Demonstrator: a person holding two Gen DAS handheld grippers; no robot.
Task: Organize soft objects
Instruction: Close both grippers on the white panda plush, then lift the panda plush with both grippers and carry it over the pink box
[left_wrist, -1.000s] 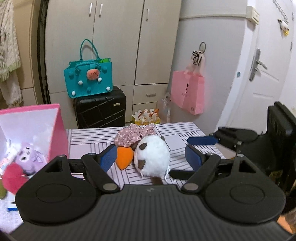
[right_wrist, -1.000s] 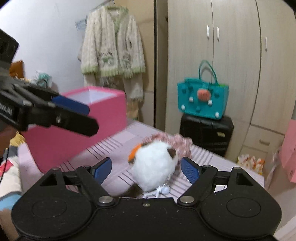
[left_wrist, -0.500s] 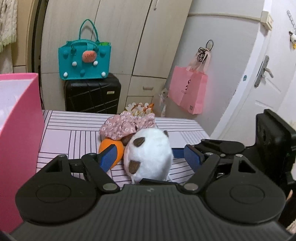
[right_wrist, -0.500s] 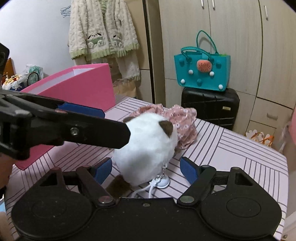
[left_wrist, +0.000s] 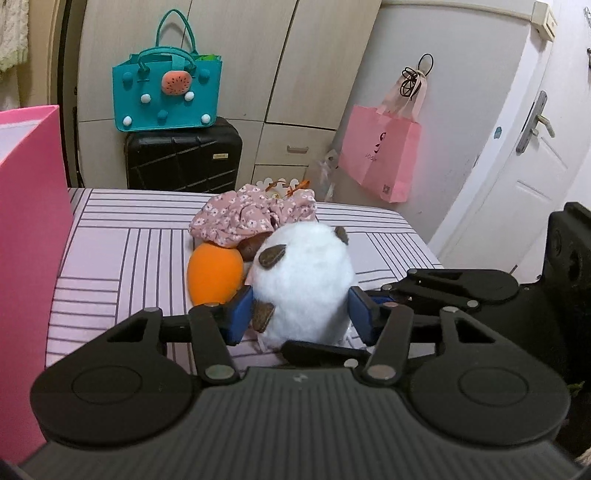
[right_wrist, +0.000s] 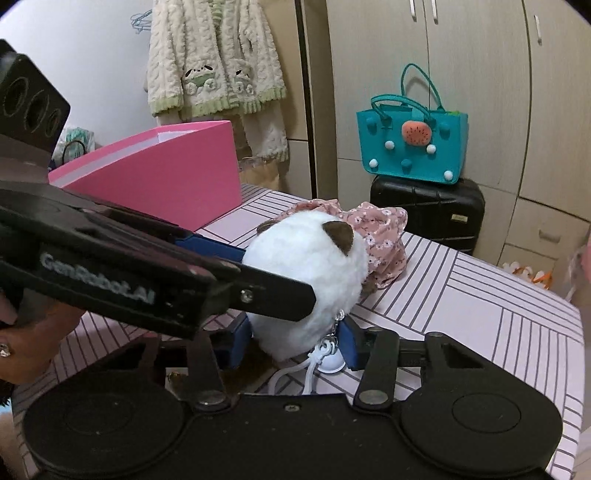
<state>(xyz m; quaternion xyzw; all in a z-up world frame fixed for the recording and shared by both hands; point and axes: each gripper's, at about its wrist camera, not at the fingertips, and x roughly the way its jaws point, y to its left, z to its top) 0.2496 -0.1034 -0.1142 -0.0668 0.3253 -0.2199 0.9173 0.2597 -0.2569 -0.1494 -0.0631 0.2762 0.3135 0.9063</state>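
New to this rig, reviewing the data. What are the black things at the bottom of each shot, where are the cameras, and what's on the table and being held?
No robot arm here: a person holds one hand-held gripper in each hand, with a fisheye camera on each looking forward along its two blue-padded fingers. One picture comes from the left hand-held gripper, the other from the right hand-held gripper.

Both are closed on the same white plush toy from different sides; the left one crosses the right camera's view.

On the striped table also lie an orange plush and a pink floral cloth, touching the toy. A pink box stands at the table's left.
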